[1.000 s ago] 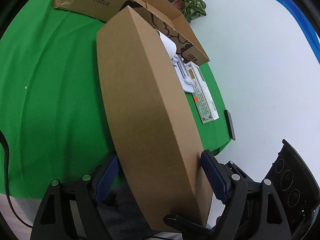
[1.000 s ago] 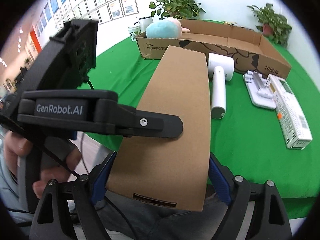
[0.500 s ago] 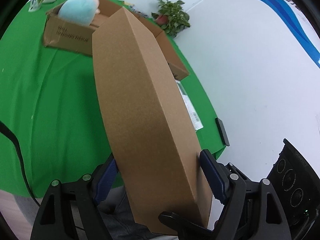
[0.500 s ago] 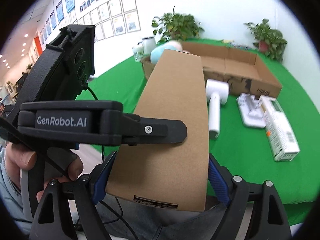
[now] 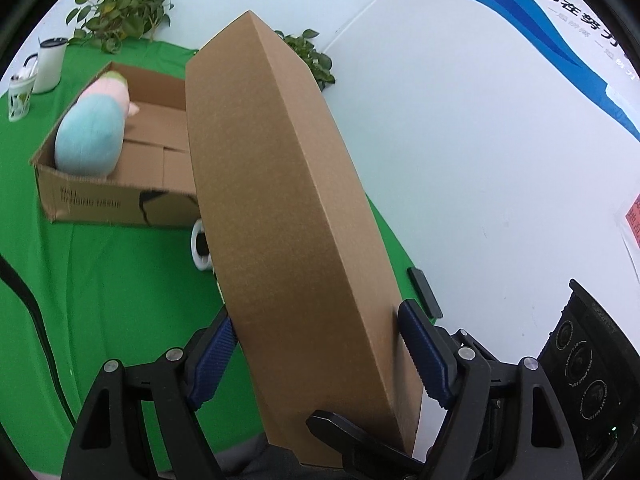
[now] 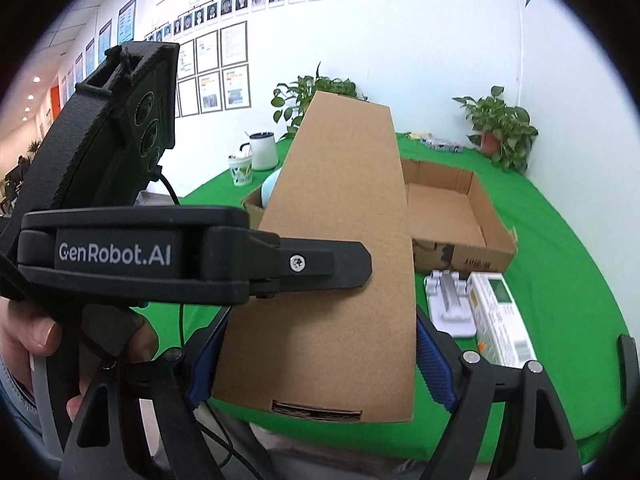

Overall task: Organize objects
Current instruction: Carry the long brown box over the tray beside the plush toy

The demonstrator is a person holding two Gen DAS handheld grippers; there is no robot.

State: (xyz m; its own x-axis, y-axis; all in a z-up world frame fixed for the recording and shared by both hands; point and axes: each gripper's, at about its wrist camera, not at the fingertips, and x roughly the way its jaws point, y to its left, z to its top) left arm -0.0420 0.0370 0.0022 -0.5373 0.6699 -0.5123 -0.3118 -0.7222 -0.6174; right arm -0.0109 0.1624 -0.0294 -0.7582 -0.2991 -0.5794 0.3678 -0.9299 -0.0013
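A long flat brown cardboard box [image 5: 288, 216] is held in the air by both grippers, tilted upward over the green table. My left gripper [image 5: 316, 356] is shut on its narrow sides near the close end. My right gripper [image 6: 320, 364] is shut on its wide face [image 6: 336, 264] at the same end. The left gripper's body [image 6: 132, 256] crosses the right wrist view. Beyond stands an open cardboard tray [image 5: 120, 196] that also shows in the right wrist view [image 6: 460, 216]. A blue-pink plush toy [image 5: 92, 132] lies in the tray's left end.
A white hair dryer [image 5: 200, 248] lies in front of the tray, mostly hidden. A white holder [image 6: 450, 300] and a white-green carton [image 6: 500, 324] lie at the right. A mug [image 6: 264, 150], a cup [image 6: 241, 170] and potted plants [image 6: 502, 128] stand at the back.
Both grippers have lifted the long box and tipped its far end upward. The tray and plush toy now show lower in the left wrist view.
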